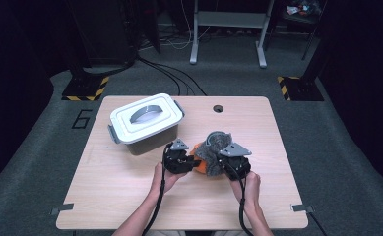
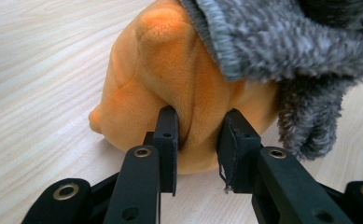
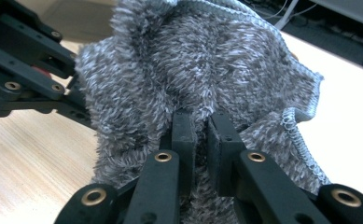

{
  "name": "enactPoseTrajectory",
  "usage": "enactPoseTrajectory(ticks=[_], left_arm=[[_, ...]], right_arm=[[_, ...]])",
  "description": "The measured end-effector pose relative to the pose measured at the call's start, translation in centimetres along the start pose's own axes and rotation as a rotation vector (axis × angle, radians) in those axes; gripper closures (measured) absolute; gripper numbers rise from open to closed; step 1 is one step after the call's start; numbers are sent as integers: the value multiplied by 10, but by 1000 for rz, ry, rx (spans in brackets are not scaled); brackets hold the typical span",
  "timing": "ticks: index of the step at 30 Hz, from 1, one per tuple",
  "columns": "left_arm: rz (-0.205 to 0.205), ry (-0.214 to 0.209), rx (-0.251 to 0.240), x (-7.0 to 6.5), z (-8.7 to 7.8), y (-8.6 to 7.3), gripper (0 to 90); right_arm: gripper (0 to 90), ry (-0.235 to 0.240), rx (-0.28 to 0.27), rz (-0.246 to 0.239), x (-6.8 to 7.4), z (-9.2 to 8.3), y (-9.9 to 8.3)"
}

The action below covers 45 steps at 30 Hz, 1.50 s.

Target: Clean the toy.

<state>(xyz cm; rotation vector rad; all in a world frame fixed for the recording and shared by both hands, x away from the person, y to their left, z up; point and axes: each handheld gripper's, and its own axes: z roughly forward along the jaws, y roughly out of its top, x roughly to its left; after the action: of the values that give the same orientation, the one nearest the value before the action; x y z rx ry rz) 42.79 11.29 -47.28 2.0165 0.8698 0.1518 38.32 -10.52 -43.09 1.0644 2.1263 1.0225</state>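
On the wooden table (image 1: 130,187), right of the white lidded storage box (image 1: 147,123) and a little nearer to the person: an orange plush toy (image 1: 197,164) with a grey fuzzy knitted cloth (image 1: 213,147) over its top. Left gripper (image 1: 179,160) just at the left side of the plush toy, right gripper (image 1: 236,162) at the right side of it. In the left gripper view, left gripper (image 2: 198,135) with jaws narrow, pinching a fold of the orange plush toy (image 2: 170,84) low on the body; grey cloth (image 2: 282,42) draped above and to the right of it. In the right gripper view, right gripper (image 3: 200,135) with jaws almost together, clamped on the grey cloth (image 3: 193,60), fuzzy pile squeezed between the pads. Left gripper visible there also, beside the cloth at the upper left.
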Motion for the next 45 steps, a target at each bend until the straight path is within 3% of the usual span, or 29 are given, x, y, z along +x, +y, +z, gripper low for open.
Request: enactPoseTrajectory(ticks=[8, 15, 18, 22, 25, 30, 34, 36, 39, 43, 45], left_arm=[[12, 2, 1, 0, 0, 0, 700], [24, 8, 3, 0, 0, 0, 691], [36, 21, 3, -2, 0, 0, 672], [133, 79, 18, -11, -2, 1, 535], [170, 112, 25, -14, -2, -3, 436], [168, 122, 5, -13, 2, -8, 365], [188, 113, 23, -13, 5, -9, 360], [219, 112, 31, -12, 5, -9, 369], [238, 115, 34, -12, 8, -11, 471], [204, 109, 17, -12, 6, -9, 675], [154, 82, -2, -10, 4, -9, 721]], right_arm=[[823, -11, 20, 108, -28, 0, -20], [822, -27, 60, 161, -43, 10, -37], [822, -26, 54, 164, -44, 10, -38], [822, -34, 56, 163, -42, 9, -36], [822, -35, 53, 161, -42, 10, -36], [822, -36, 55, 161, -42, 9, -36], [822, -34, 51, 161, -42, 9, -36], [821, -36, 51, 158, -41, 9, -35], [822, -36, 48, 149, -40, 9, -34], [822, -41, 41, 144, -38, 8, -32], [824, -42, 31, 143, -37, 5, -32]])
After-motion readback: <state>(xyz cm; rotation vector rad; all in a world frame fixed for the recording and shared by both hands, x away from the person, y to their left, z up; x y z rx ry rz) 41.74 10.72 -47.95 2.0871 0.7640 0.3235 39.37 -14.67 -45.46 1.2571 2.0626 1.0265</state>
